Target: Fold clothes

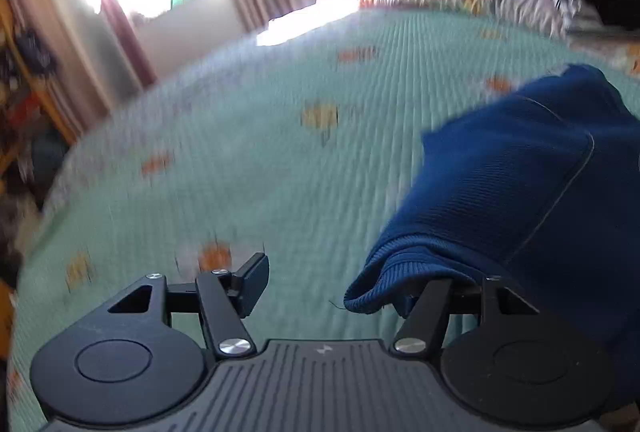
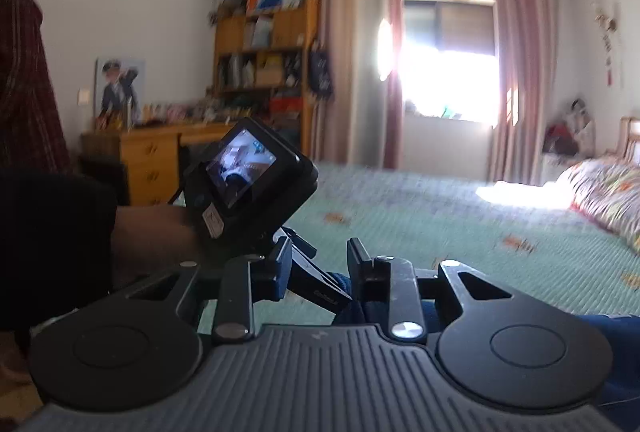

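Hovering over the green bedspread (image 1: 240, 159), my left gripper (image 1: 332, 288) has its jaws apart, the blue garment (image 1: 520, 183) draped over its right finger, not pinched. My right gripper (image 2: 320, 268) is slightly parted, blue cloth just beneath it, unclamped.

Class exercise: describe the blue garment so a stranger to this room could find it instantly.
Start at the big bed under its pale green quilt. Near its front edge lies the blue garment, draped over one finger of the left gripper. It is the only plain dark-blue ribbed knit there.
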